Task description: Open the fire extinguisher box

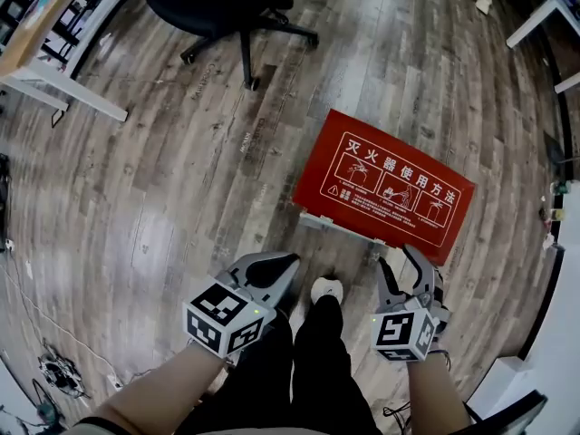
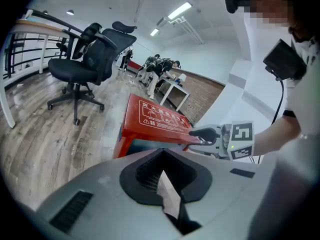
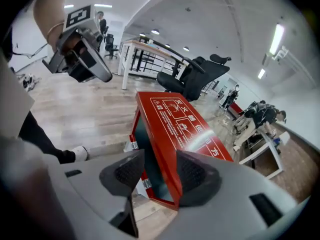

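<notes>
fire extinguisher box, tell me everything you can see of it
The fire extinguisher box is red, apparently painted metal, standing on the wood floor. Its top carries white-outlined instruction pictures and characters; the front has a dark panel with silver fittings along one edge. It looks closed. The right gripper has its open jaws astride its near corner.

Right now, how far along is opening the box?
Nothing done: the lid still looks closed on the box. In hand: the right claw is open astride its near edge, not gripping. The left claw is shut, empty. Left: clamp and lift.
</notes>
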Tool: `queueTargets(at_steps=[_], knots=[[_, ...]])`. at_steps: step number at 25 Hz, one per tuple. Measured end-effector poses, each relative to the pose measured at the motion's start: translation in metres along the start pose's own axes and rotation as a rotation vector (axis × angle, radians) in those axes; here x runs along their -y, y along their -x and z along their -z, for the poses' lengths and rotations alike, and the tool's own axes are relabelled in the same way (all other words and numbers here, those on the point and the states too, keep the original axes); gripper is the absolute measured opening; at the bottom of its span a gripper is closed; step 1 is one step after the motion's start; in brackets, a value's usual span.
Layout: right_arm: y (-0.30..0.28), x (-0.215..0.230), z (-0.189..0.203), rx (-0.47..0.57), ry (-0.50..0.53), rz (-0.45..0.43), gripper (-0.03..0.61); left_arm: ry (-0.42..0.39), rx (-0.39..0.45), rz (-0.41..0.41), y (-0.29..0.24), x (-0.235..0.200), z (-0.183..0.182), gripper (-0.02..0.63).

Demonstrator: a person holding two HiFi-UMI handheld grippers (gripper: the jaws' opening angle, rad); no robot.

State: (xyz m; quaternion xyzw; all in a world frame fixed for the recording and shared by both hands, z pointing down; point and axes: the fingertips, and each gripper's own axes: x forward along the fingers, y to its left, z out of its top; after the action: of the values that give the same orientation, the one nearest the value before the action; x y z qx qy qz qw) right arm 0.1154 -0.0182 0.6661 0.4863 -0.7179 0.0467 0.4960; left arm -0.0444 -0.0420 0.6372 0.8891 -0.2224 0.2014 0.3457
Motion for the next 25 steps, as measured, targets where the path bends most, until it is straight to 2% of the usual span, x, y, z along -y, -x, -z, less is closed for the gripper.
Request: queueTargets(at_steps=[5, 8, 15, 25], knots=[[-0.021, 0.006, 0.006, -0.012, 0.162, 0.159, 0.202, -0.051, 0.017, 0.037, -0.015, -0.012, 0.005, 0.006], [-0.033, 0.002, 0.012, -0.004, 0.236, 0.214, 0.213, -0.062, 0.027, 0.042, -0.027, -0.023, 0.015, 0.006], [-0.043, 0.002, 0.015, 0.036, 0.285, 0.358, 0.218, -0.079, 0.021, 0.066, -0.046, -0.037, 0.038, 0.006], [-0.053, 0.012, 0.01, 0.062, 0.31, 0.445, 0.222, -0.08, 0.008, 0.082, -0.052, -0.037, 0.054, 0.006]])
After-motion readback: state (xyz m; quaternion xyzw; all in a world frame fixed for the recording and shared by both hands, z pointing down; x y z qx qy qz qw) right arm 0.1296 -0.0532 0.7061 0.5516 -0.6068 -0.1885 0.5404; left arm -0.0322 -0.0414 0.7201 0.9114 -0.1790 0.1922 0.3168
